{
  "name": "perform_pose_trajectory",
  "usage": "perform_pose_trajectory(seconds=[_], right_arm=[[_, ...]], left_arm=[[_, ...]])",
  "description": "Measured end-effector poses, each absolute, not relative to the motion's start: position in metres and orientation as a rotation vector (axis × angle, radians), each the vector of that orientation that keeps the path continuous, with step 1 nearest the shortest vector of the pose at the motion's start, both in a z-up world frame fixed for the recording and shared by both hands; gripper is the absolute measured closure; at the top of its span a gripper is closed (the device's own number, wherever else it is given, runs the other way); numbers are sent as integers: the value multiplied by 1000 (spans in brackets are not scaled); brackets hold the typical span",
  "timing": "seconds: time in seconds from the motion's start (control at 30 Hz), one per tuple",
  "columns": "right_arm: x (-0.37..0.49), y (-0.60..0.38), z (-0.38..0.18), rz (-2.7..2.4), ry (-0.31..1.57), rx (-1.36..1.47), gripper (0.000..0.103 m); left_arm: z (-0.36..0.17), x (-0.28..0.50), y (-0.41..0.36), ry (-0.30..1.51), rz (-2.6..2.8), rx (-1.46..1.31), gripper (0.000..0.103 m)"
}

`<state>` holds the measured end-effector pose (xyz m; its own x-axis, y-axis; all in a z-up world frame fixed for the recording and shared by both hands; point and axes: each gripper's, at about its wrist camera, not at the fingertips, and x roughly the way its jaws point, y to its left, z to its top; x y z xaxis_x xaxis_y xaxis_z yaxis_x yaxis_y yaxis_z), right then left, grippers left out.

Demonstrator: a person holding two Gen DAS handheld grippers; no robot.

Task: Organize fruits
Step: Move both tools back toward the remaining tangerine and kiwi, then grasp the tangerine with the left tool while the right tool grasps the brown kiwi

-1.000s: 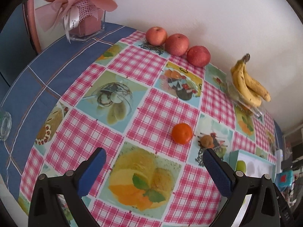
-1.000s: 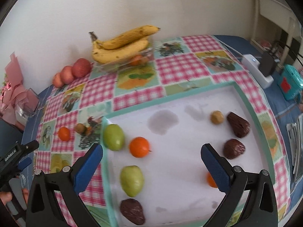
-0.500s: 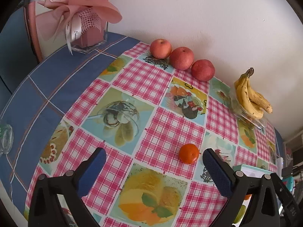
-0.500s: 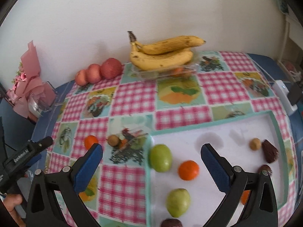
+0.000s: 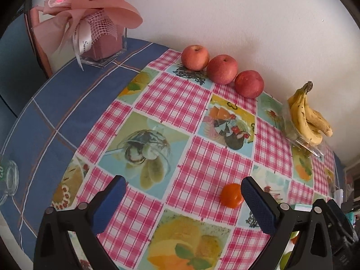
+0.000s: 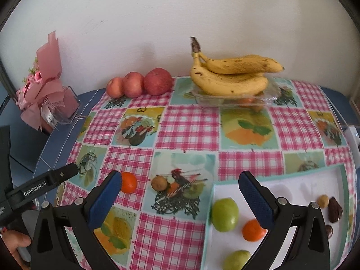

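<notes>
Both grippers, left and right, hang with jaws apart and empty above the tablecloth, near an orange.

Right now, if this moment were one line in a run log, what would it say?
left gripper: open, empty | right gripper: open, empty | small orange tangerine: loose on checked tablecloth | white teal-rimmed tray: holds green, orange, brown fruits

Readable text, right wrist view: "GenRobot.AI" in white letters on the black arm of the left gripper, at the near left of the scene.

Left wrist view: white ribbon on the pink wrapped bouquet, far left, carries cursive script starting "S"; the rest is too small to read.

No other legible labels or numbers.
</notes>
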<state>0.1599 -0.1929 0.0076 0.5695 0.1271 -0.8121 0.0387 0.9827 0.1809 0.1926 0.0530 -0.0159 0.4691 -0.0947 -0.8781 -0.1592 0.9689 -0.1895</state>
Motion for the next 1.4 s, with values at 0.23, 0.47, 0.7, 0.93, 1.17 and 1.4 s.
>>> perform_pose_trajectory(seconds=[0.23, 0.47, 0.7, 0.93, 1.17, 1.4], right_arm=[[177, -180, -10, 83, 986, 145, 13], [189, -167, -42, 117, 1050, 128, 33], [194, -157, -70, 143, 1121, 116, 48], [194, -147, -77, 157, 1135, 89, 59], [197, -140, -87, 156, 1147, 69, 71], [197, -140, -90, 149, 1145, 65, 75]], left_arm=[[-29, 208, 55, 1103, 65, -258, 1], [-50, 221, 49, 1146, 54, -248, 2], [-59, 224, 49, 1166, 52, -265, 3], [-58, 224, 51, 1165, 54, -279, 3], [-59, 224, 50, 1166, 51, -279, 3], [-59, 224, 47, 1164, 49, -276, 3]])
